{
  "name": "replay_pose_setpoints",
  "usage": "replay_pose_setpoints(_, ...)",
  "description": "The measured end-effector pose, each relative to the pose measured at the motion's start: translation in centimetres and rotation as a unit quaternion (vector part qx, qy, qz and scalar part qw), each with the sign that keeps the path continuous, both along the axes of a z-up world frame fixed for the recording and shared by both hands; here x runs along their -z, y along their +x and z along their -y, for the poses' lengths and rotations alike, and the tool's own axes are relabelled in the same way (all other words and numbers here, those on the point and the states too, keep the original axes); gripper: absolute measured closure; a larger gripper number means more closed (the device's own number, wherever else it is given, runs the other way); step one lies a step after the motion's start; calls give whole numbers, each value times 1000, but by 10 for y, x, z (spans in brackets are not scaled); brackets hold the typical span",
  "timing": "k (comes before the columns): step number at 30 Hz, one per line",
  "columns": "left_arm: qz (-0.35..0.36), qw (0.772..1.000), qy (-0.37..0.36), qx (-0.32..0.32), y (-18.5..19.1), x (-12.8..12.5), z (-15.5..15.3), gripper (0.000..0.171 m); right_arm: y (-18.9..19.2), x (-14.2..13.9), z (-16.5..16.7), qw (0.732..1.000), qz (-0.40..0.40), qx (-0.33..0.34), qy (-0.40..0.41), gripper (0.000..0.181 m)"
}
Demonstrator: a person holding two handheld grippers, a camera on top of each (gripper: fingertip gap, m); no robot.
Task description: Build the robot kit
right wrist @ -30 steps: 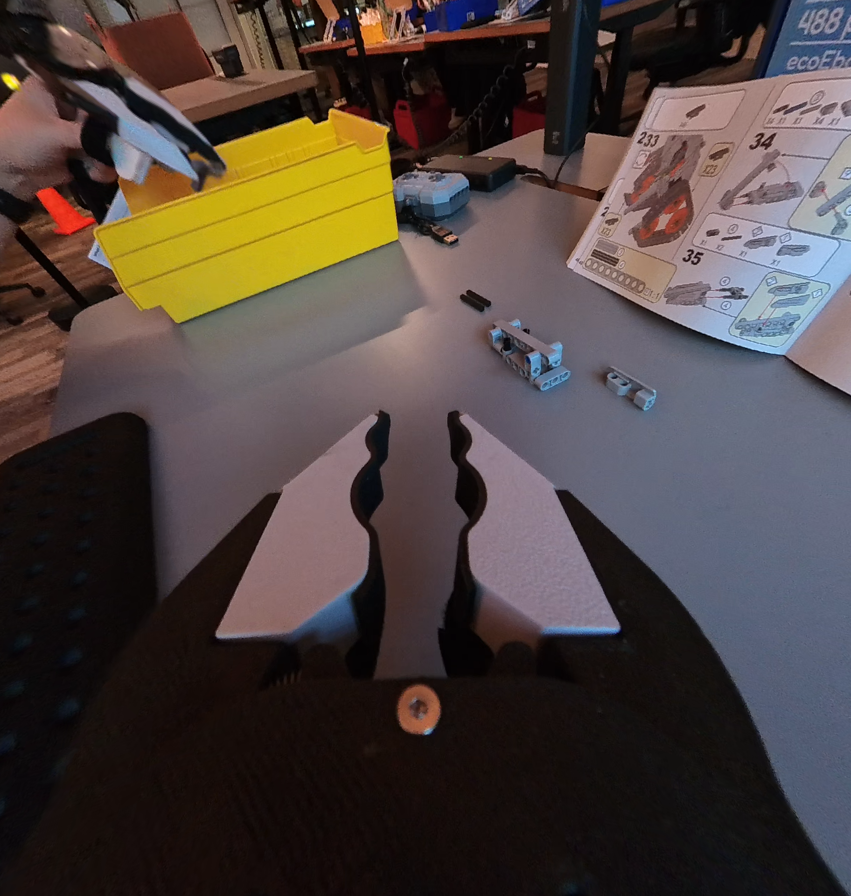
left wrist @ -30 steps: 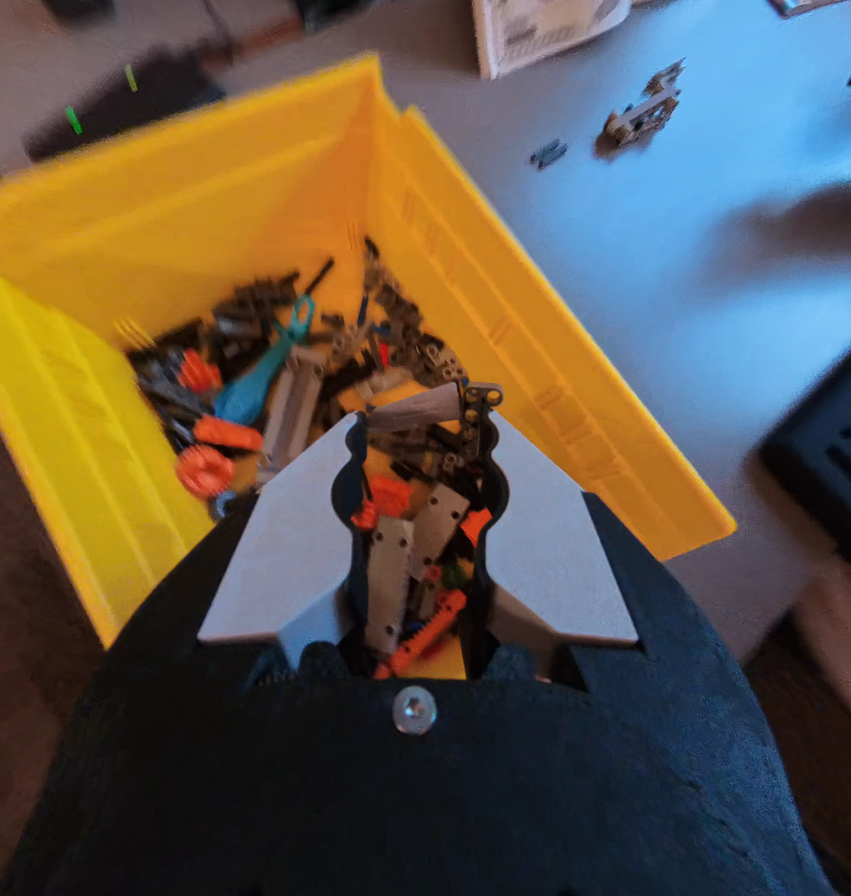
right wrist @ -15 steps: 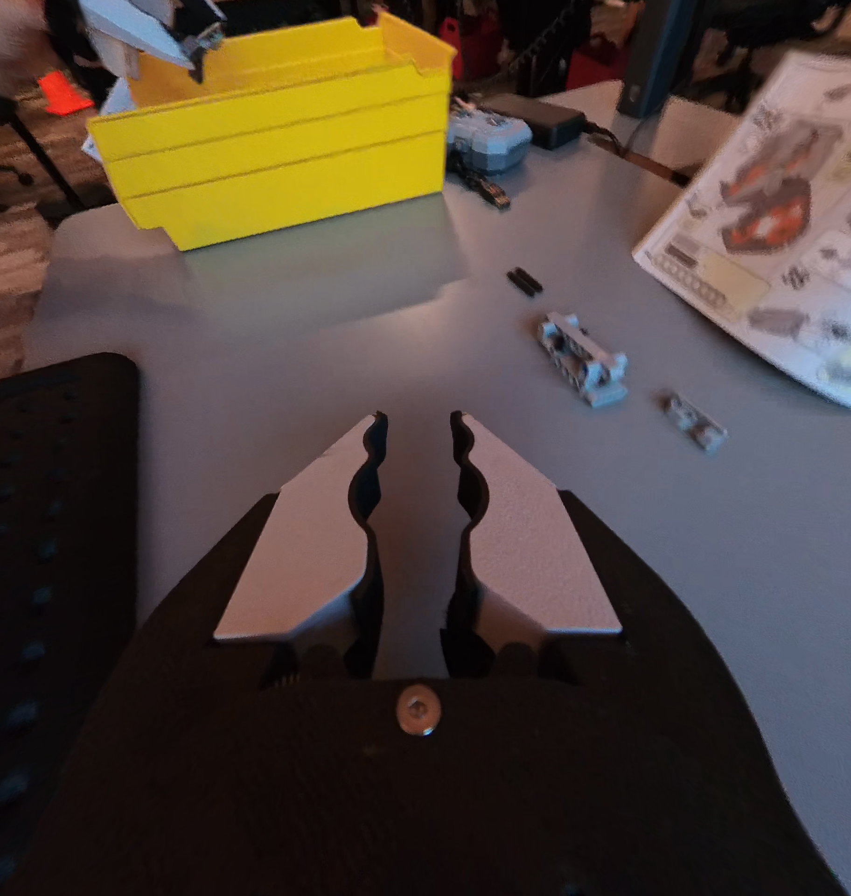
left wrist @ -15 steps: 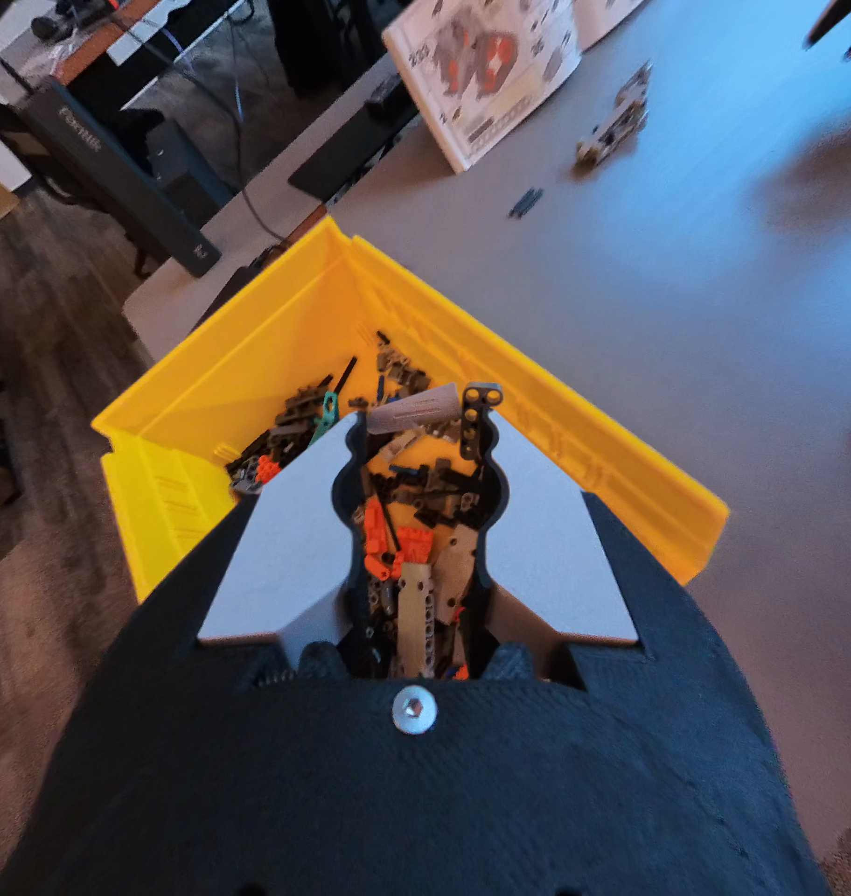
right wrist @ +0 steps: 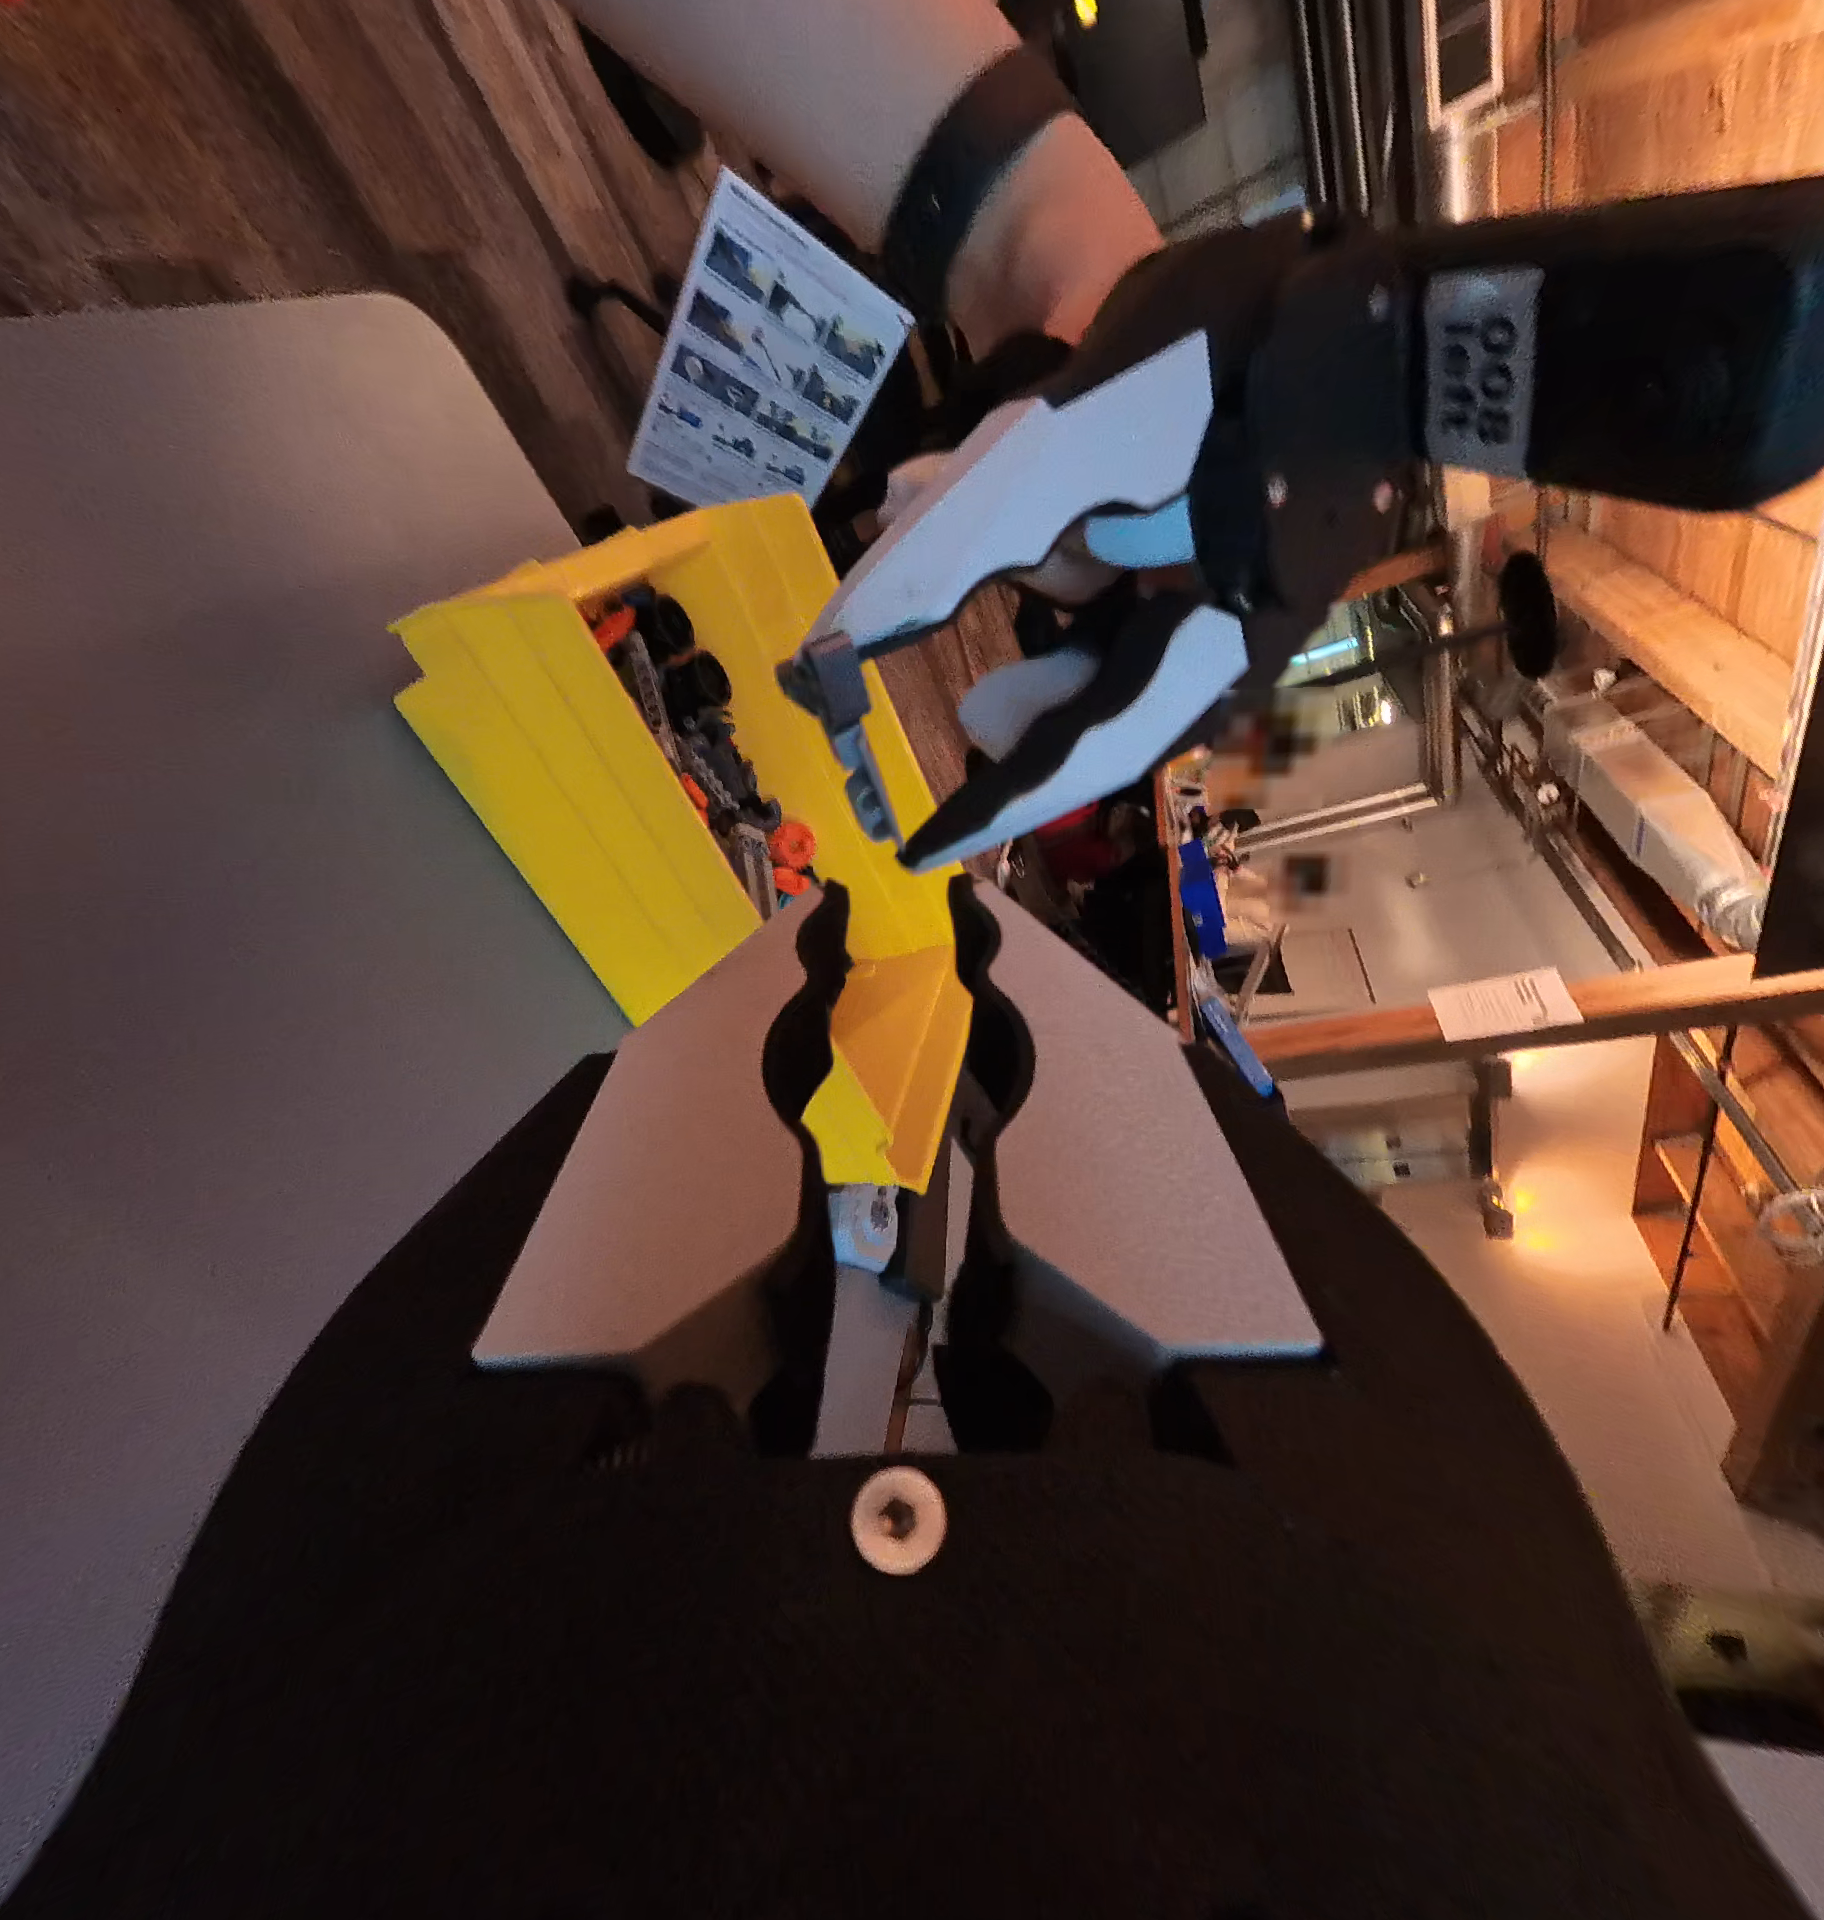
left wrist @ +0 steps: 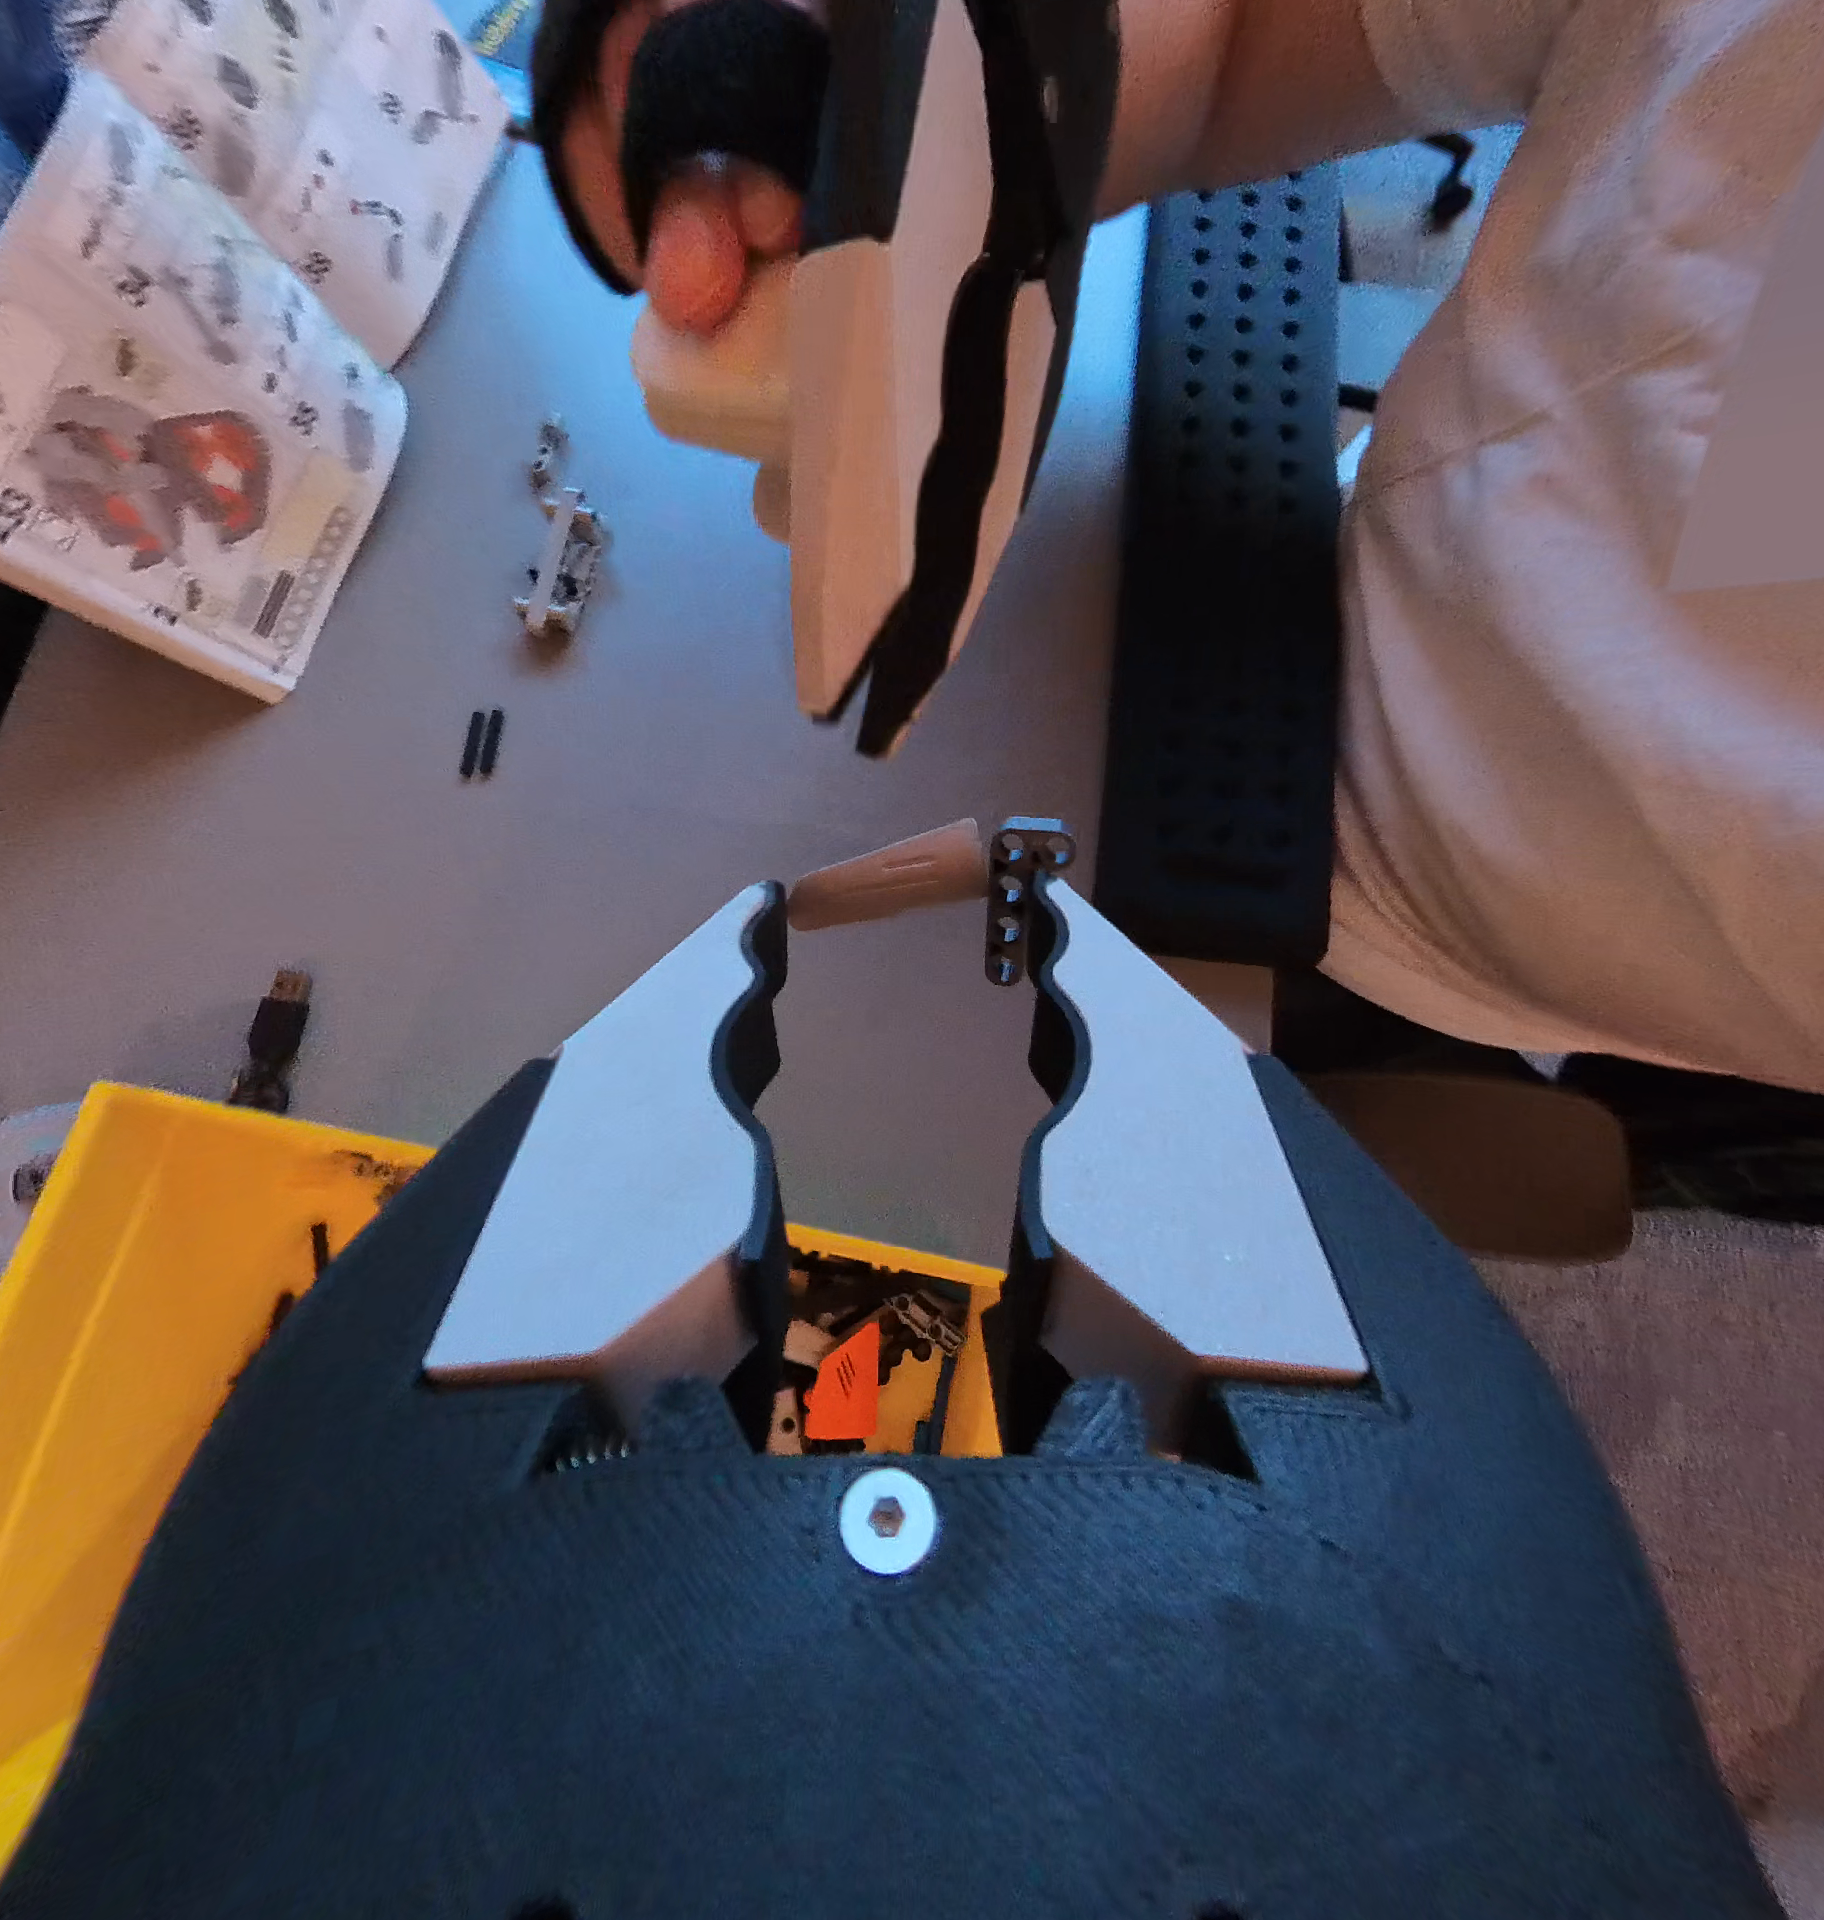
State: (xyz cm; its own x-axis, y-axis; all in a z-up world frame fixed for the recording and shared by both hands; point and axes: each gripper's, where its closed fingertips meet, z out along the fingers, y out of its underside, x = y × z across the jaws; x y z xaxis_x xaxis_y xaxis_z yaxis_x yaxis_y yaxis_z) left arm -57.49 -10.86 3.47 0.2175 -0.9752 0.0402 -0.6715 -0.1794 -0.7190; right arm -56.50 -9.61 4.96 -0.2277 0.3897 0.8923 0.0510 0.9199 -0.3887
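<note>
My left gripper [left wrist: 913, 894] is shut on a grey building piece [left wrist: 887, 883], a tan-grey panel joined to a dark beam with holes [left wrist: 1022, 894]. It holds the piece in the air past the rim of the yellow bin [left wrist: 108, 1299]. My right gripper [right wrist: 895, 914] is empty with its jaws a narrow gap apart. It is rolled on its side and points at the left gripper [right wrist: 877, 743] and the held piece [right wrist: 854, 717], a short way off. In the left wrist view the right gripper [left wrist: 866, 717] hangs tips-down just beyond the piece, held by a hand.
The yellow bin [right wrist: 575, 748] holds several loose orange, black and grey parts. On the grey table lie an open instruction booklet [left wrist: 160, 416], a small grey assembly [left wrist: 560, 566], two black pins [left wrist: 480, 743] and a USB plug [left wrist: 274, 1029]. A black perforated pad [left wrist: 1230, 520] and a person's torso are at the right. Left and right tips are no more than a few centimetres apart. Both grippers' tips are roughly 30 cm from the USB plug [left wrist: 274, 1029].
My left gripper has lifted the piece out of the bin and swung over the table. My right gripper has risen from the table, rolled sideways and turned toward the left one.
</note>
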Motion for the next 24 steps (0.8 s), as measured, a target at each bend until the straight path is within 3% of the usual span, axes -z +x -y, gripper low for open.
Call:
replay_pose_setpoints(8,-46,998,-2,48,27,4,3,127,7,8,10,999,34,-4,39,165)
replay_pose_setpoints(13,-59,997,-1,41,17,7,-1,127,-9,10,7,997,31,-9,66,179)
replay_pose_setpoints(17,-96,995,-15,9,-30,13,-13,129,-57,16,-7,995,28,-36,90,180)
replay_pose_setpoints(18,-120,992,-25,-10,-51,20,-19,148,-72,21,-11,994,28,-48,95,180)
replay_pose_setpoints(20,-139,988,-62,-30,-87,34,-25,153,-103,23,-16,991,-21,-66,118,181)
replay_pose_setpoints(22,-147,981,-110,-64,-118,50,-36,144,-133,37,-32,989,-35,-46,138,181)
replay_pose_setpoints(24,-143,972,-157,-97,-143,68,-44,149,-157,54,-55,990,-18,-9,143,180)
